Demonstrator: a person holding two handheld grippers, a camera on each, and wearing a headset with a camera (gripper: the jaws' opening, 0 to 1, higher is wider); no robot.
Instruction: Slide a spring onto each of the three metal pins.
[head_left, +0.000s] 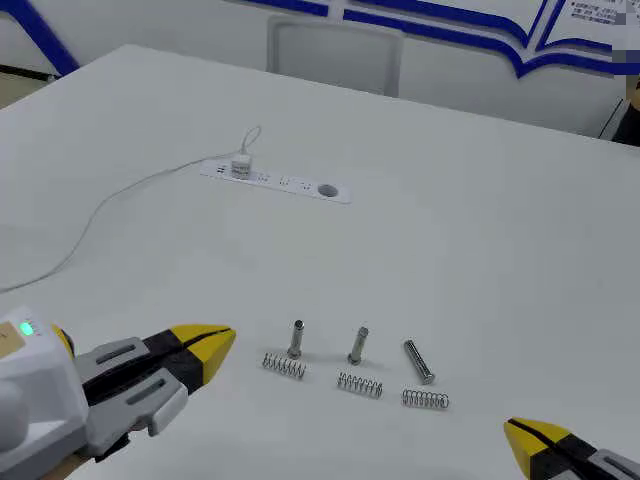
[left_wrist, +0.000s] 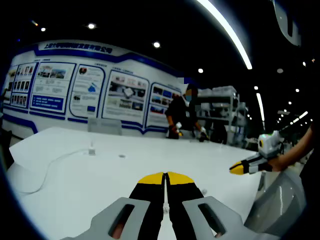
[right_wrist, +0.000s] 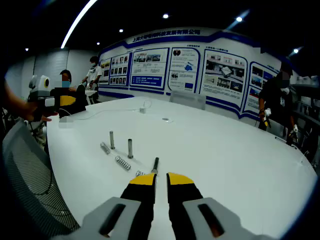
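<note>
— Where were the pins (head_left: 358, 345)?
— In a row on the white table (head_left: 480, 250). Two stood up; the one at three o'clock lay flat. A spring (head_left: 360, 385) lay at six o'clock from each.
— And beside them?
— The left tongs (head_left: 222, 342), at nine o'clock, were closed on nothing. The right tongs (head_left: 518, 432), at four o'clock, were parted a crack.
</note>
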